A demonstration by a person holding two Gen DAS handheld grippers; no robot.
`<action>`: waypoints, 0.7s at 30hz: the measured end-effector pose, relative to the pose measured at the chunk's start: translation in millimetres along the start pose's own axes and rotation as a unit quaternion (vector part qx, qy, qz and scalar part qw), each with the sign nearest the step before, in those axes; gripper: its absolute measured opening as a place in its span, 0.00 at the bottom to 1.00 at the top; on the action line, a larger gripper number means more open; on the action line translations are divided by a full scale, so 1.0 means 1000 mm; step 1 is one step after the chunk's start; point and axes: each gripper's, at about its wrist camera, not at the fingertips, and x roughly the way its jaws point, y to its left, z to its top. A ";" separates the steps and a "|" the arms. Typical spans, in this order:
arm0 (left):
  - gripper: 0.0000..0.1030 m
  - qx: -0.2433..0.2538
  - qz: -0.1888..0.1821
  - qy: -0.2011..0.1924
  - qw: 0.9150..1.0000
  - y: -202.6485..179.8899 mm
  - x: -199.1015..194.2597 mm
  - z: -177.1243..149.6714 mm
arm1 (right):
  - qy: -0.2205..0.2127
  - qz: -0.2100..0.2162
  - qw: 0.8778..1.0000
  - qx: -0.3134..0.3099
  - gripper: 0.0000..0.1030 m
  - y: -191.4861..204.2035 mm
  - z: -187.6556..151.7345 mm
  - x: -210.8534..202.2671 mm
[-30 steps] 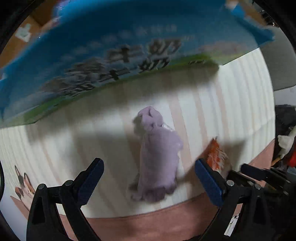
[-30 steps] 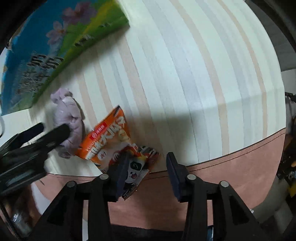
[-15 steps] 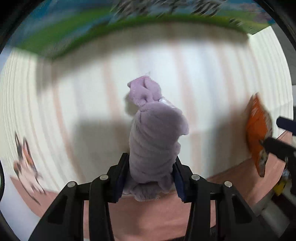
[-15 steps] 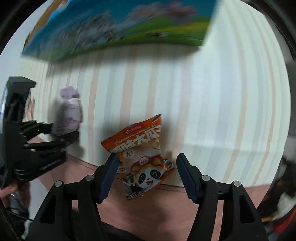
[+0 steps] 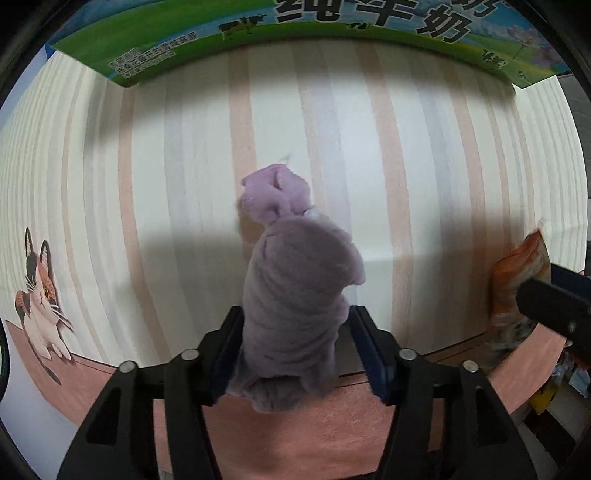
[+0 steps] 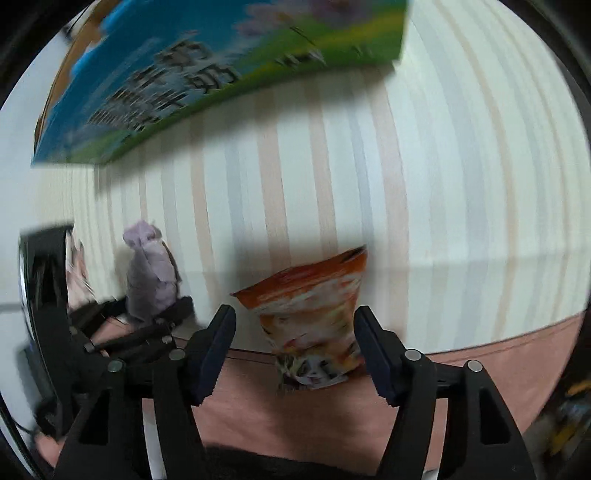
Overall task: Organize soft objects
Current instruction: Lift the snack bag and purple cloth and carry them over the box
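My left gripper (image 5: 297, 352) is shut on a rolled purple cloth (image 5: 297, 291), held upright near the front edge of the striped tablecloth (image 5: 424, 155). The cloth also shows in the right wrist view (image 6: 149, 280), with the left gripper (image 6: 147, 325) around its lower end. My right gripper (image 6: 297, 350) is open, its jaws on either side of an orange snack bag (image 6: 314, 310) with a panda print, not touching it. The bag lies at the table's front edge. It shows at the far right of the left wrist view (image 5: 515, 291).
A blue and green milk carton box (image 5: 332, 26) stands at the back of the table; it also shows in the right wrist view (image 6: 207, 81). A cat picture (image 5: 38, 299) is printed on the cloth at the left. A pink border (image 6: 480, 365) marks the front edge.
My left gripper closed on the purple cloth and has lifted it. My right gripper opened wider and came square behind the snack bag.
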 end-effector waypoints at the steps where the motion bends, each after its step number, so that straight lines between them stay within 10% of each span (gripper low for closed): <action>1: 0.59 0.002 0.004 -0.002 1.000 -0.004 -0.001 0.002 | -0.002 -0.017 1.000 -0.018 0.67 0.005 -0.001 -0.001; 7: 0.58 0.001 0.002 -0.006 1.000 -0.013 -0.001 0.007 | 0.023 -0.074 0.995 -0.057 0.67 0.028 -0.015 0.027; 11: 0.35 0.001 0.000 -0.012 1.000 -0.005 -0.003 0.005 | 0.018 -0.063 0.996 -0.057 0.67 0.024 -0.019 0.024; 21: 0.35 -0.009 -0.006 -0.016 1.000 -0.001 -0.006 0.001 | 0.037 -0.028 0.998 -0.049 0.57 -0.021 -0.020 0.024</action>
